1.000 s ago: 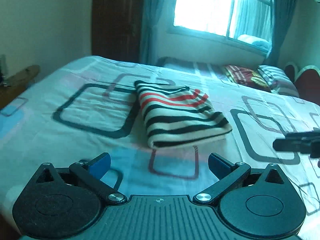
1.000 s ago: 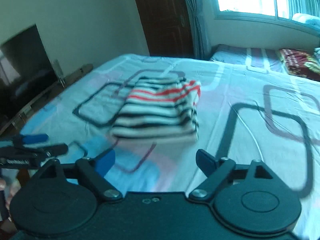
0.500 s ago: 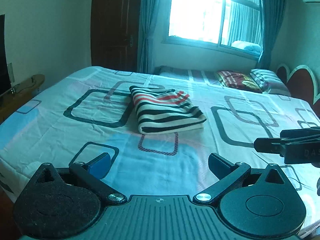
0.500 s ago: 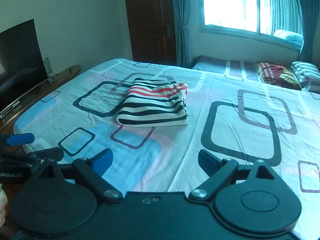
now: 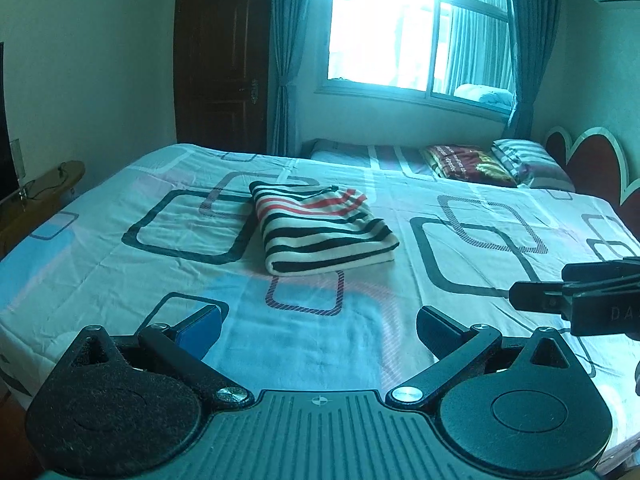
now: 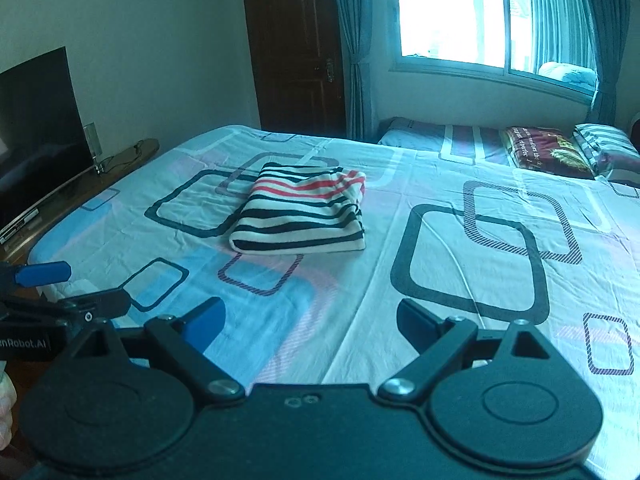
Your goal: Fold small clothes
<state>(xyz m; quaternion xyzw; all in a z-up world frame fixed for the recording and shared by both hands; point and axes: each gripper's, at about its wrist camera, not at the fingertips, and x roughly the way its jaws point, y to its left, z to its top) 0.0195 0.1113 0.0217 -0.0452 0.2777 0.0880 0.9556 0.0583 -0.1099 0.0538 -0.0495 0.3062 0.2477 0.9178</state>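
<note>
A striped garment [image 5: 320,228] in white, black and red lies folded into a neat rectangle on the patterned bed sheet [image 5: 120,280]; the right wrist view shows the garment [image 6: 304,216] too. My left gripper [image 5: 318,326] hangs open well short of it, above the bed's near edge, with nothing between its fingers. My right gripper [image 6: 310,322] is open as well and just as far back. Each gripper shows at the edge of the other's view: the right gripper [image 5: 580,296] and the left gripper [image 6: 60,292].
Pillows [image 5: 520,160] and a red headboard [image 5: 588,168] lie at the far right. A dark door [image 5: 224,60] and curtained window [image 5: 416,28] stand behind the bed. A television [image 6: 36,128] sits on a low wooden stand [image 6: 120,164] at the left.
Both grippers have drawn back and risen from the folded garment, which now looks smaller and farther. The garment itself has stayed put.
</note>
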